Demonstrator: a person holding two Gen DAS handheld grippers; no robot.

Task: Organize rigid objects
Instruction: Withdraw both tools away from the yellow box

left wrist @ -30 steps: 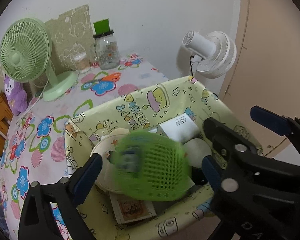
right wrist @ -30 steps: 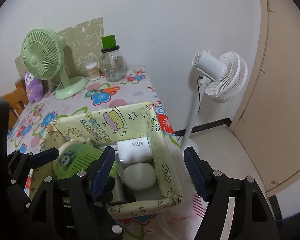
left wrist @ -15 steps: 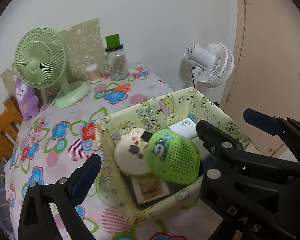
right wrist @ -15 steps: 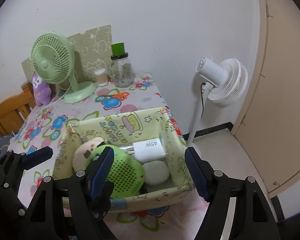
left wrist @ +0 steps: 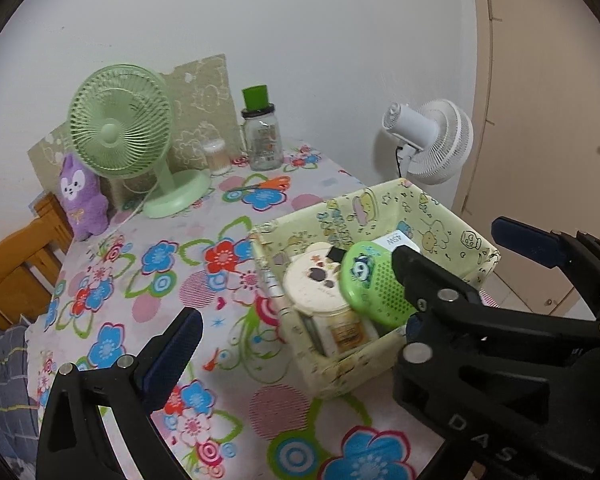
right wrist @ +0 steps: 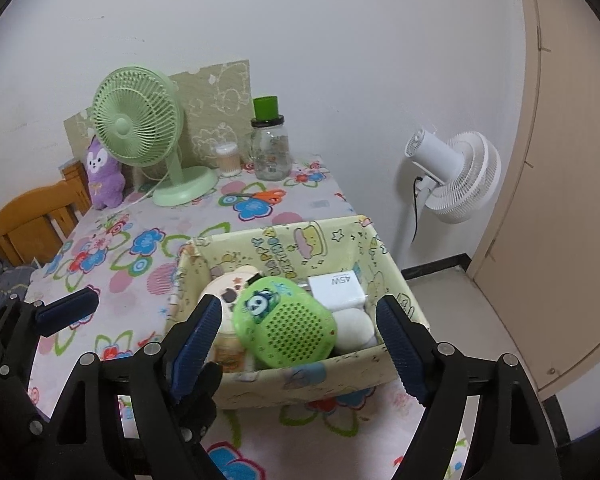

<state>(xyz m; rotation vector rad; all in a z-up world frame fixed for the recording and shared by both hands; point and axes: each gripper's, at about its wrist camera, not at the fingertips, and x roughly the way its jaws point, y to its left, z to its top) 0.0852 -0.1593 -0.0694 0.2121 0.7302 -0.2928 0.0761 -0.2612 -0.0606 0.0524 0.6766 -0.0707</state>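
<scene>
Resting in basket (right wrist: 300, 380), green speaker (right wrist: 286, 322) before parted right gripper (right wrist: 298, 340)

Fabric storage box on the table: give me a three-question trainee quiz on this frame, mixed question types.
1. True or false: the green speaker lies inside the fabric box.
2. Which marking shows on the white charger? A) 45W B) 20W C) USB
3. Fill in: both the left gripper and the right gripper are ____.

Key: 1 true; 2 A; 3 open, holding nothing.
</scene>
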